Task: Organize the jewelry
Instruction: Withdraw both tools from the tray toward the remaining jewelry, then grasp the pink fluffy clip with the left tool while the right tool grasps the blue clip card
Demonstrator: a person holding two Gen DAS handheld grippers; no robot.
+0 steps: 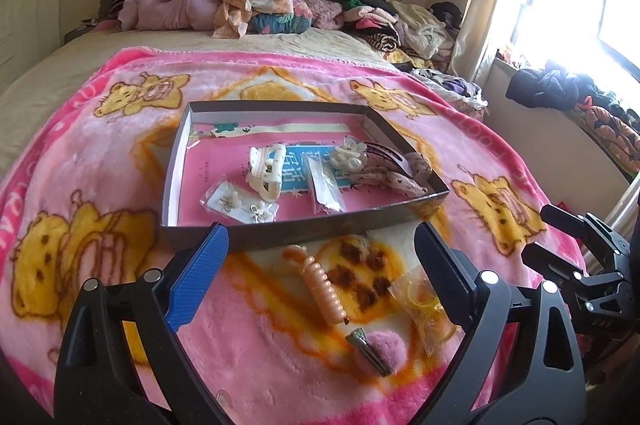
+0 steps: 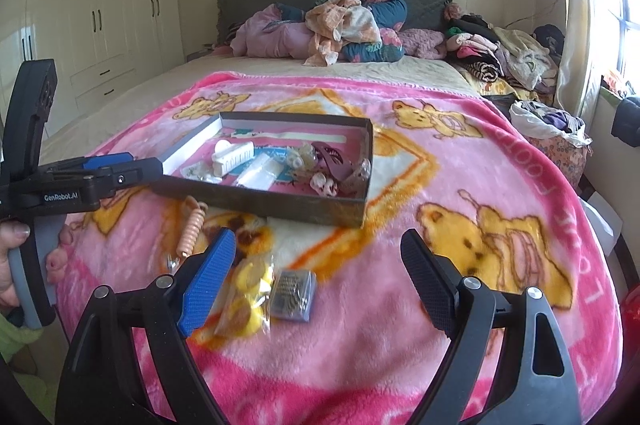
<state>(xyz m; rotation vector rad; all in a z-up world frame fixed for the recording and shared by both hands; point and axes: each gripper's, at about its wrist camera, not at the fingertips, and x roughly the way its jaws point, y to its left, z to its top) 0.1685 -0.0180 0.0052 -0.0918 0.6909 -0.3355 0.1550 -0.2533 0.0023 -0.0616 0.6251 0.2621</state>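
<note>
On the bed, loose pieces lie outside the box [image 1: 280, 231]; both grippers' jaws open, empty. Next: grasp peach hair clip [image 1: 320, 283].

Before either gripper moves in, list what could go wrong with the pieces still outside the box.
1. The bag of yellow hair ties is slick plastic on the soft blanket; the open right gripper may slide off it or pinch fleece.
2. The small grey case touches that bag, so grabbing one could drag the other.
3. The orange hair clip lies close to the box wall, which may block the open left gripper.
</note>
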